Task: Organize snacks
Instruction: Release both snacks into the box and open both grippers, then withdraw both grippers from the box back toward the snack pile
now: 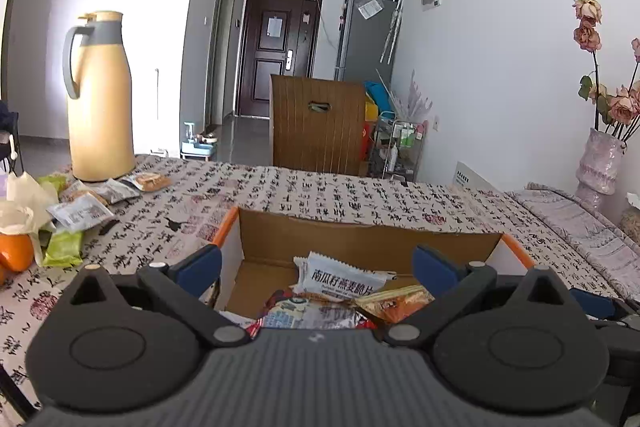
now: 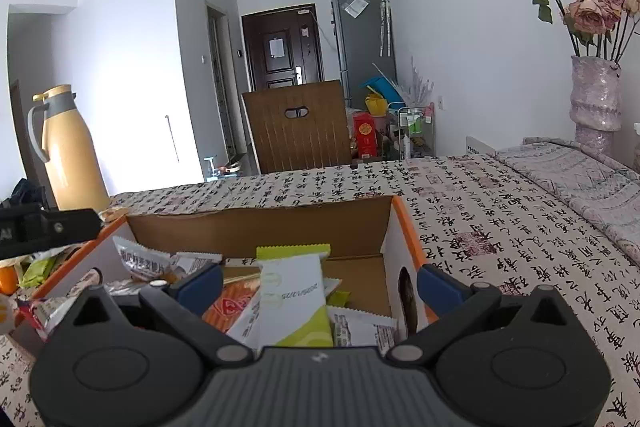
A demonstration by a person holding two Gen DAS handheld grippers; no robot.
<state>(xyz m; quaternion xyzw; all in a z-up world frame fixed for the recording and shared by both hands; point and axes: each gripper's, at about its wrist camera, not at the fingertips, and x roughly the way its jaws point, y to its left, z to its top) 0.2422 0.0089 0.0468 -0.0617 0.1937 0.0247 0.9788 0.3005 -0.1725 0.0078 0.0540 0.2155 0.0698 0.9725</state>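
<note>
While both the left gripper (image 1: 316,267) and right gripper (image 2: 320,281) hang spread wide and empty over the box (image 2: 256,227), snack packets (image 2: 294,297) lie inside it and more (image 1: 80,213) beside the flask (image 1: 100,99).

Sitting on the near middle of the table (image 1: 320,195), a cardboard box (image 1: 360,239) with snack packets (image 2: 296,291) piling inside it, and hovering just above its near edge, left gripper (image 1: 316,267) and right gripper (image 2: 320,285), jaws spread wide with nothing between the pads. Lying loose on the table left of the box, more packets (image 1: 80,213), and standing just behind them at the far left, a thermos jug (image 1: 100,99). Standing at the far right, a vase of flowers (image 2: 596,95), and beyond the far table edge, a chair (image 1: 320,123) with a door (image 1: 280,51) further back.
</note>
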